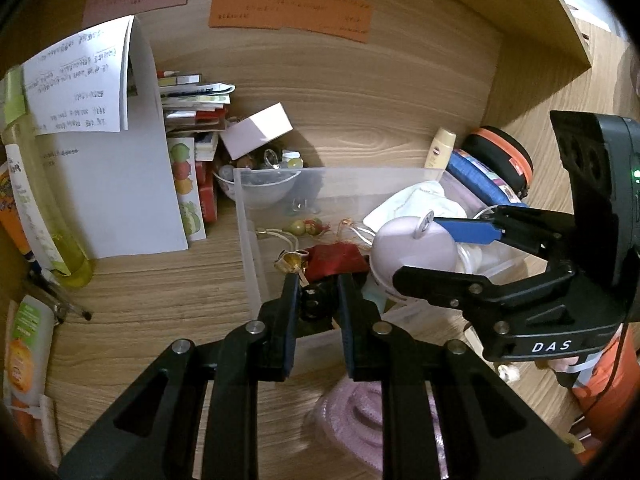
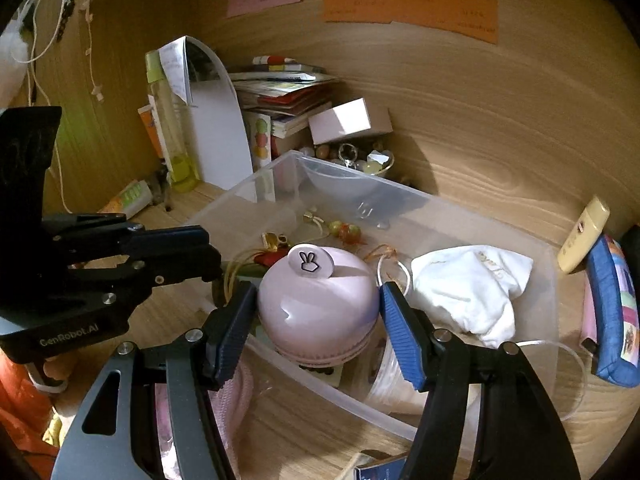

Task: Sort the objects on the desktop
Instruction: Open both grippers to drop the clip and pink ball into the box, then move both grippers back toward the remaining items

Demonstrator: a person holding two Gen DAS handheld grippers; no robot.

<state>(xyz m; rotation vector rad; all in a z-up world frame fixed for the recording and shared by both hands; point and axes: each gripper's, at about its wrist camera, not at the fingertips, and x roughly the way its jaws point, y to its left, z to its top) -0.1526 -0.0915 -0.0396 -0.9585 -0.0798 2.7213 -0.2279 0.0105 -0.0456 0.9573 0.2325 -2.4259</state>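
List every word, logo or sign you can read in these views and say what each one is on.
"DAS": body of the right tongs.
"GenRobot.AI": body of the left tongs.
Two-finger hand sign, no words: round button on the pink dome gadget.
Wall notes, white sheets, orange tube, cream bottle: print too blurred to read.

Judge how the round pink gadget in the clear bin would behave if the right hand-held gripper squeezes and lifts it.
The pink gadget looks like hard, glossy plastic, so probably rigid but somewhat slippery. Its domed sides curve away from the fingers of the right hand-held gripper, so it could squirt upward or downward unless gripped near its widest band. It sits among clutter in the clear bin, probably light.
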